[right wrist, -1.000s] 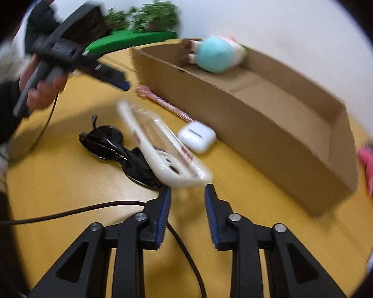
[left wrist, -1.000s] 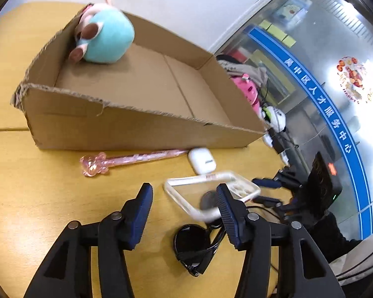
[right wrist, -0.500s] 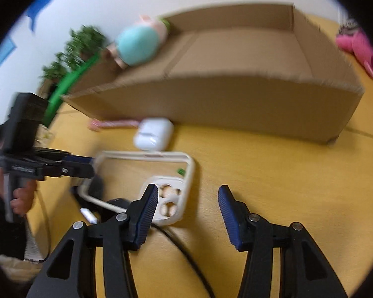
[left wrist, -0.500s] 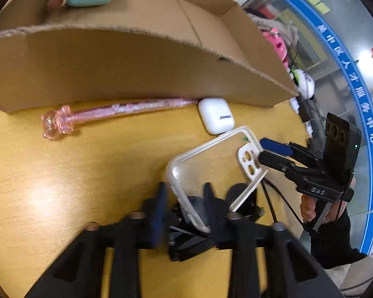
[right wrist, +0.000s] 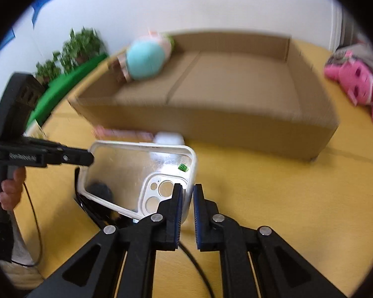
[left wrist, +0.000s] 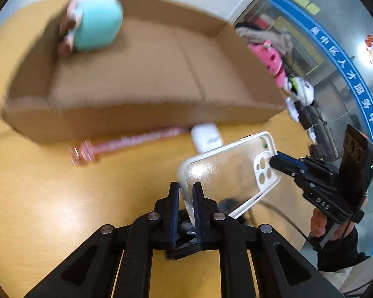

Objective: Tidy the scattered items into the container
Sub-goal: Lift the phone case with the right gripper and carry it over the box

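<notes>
A clear phone case (left wrist: 231,171) with a white rim hangs tilted above the yellow table, held at both ends. My left gripper (left wrist: 186,196) is closing hard on its plain end, pads pressing the rim. My right gripper (right wrist: 186,198) is closing on the rim beside the camera cutout of the phone case (right wrist: 126,168). Black sunglasses (right wrist: 97,213) lie under it. A pink wand pen (left wrist: 126,141) and a white earbud case (left wrist: 206,136) rest against the cardboard box (left wrist: 161,114). A teal plush (left wrist: 97,27) lies in the box's left end.
A pink toy (right wrist: 355,84) lies right of the box (right wrist: 211,124), past the table edge. Potted plants (right wrist: 79,47) stand at the back left. A black cable (right wrist: 196,268) crosses the table below my right gripper. A person's hand (right wrist: 10,193) grips the left tool.
Both grippers have shut on the phone case, left on the plain end, right on the camera end. The case has risen off the sunglasses. Both views are blurred by motion.
</notes>
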Demonstrator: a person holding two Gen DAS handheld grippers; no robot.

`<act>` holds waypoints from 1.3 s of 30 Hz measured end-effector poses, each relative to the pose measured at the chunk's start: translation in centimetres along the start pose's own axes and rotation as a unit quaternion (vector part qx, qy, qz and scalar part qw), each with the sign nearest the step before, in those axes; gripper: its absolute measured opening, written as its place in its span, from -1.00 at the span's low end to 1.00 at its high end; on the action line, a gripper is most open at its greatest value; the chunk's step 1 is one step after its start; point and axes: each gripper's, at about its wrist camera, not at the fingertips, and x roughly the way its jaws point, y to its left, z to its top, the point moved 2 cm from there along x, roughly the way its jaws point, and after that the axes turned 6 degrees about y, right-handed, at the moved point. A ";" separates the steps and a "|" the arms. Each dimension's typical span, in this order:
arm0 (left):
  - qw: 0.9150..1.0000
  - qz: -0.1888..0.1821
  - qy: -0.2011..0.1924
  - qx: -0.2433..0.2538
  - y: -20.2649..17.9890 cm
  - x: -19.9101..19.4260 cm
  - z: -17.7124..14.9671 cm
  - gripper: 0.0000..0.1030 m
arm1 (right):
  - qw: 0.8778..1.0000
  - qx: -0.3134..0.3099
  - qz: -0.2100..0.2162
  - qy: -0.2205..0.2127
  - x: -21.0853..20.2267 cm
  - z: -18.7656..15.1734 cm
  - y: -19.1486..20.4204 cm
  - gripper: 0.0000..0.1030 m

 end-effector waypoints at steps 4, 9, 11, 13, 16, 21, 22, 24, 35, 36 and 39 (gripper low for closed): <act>0.998 0.008 -0.059 0.033 -1.8 -4.7 3.0 -0.79 | 0.998 -0.015 -0.011 -0.068 -4.3 3.1 1.1 -0.85; 0.989 0.028 -0.127 0.070 -3.5 -10.7 7.7 -0.80 | 0.991 -0.041 -0.022 -0.125 -8.1 8.4 2.1 -0.84; 0.984 0.039 -0.150 0.084 -4.0 -12.8 9.7 -0.80 | 0.987 -0.056 -0.032 -0.149 -9.4 11.2 2.6 -0.84; 0.981 0.048 -0.166 0.092 -4.3 -14.5 11.8 -0.80 | 0.985 -0.060 -0.032 -0.161 -10.1 13.8 2.8 -0.84; 0.977 0.065 -0.178 0.098 -4.3 -16.0 15.2 -0.80 | 0.983 -0.059 -0.025 -0.169 -10.6 17.4 2.4 -0.84; 0.975 0.082 -0.177 0.103 -3.9 -16.3 21.2 -0.80 | 0.983 -0.057 -0.030 -0.173 -10.3 22.3 1.2 -0.84; 0.976 0.083 -0.175 0.099 -3.7 -16.1 22.2 -0.80 | 0.983 -0.054 -0.031 -0.171 -9.8 23.5 0.7 -0.84; 0.979 0.087 -0.162 0.091 -2.8 -15.0 24.7 -0.80 | 0.985 -0.046 -0.029 -0.163 -8.9 25.3 -0.3 -0.84; 0.988 0.142 -0.048 0.045 2.4 -1.8 33.9 -0.82 | 0.998 0.013 -0.029 -0.055 5.3 31.0 -7.7 -0.86; 0.988 0.148 -0.032 0.041 3.2 0.1 34.5 -0.84 | 0.999 0.022 -0.026 -0.039 7.2 30.9 -8.5 -0.86; 0.987 0.158 0.005 0.027 5.0 4.2 34.9 -0.84 | 0.999 0.037 -0.020 -0.008 11.4 30.3 -10.3 -0.87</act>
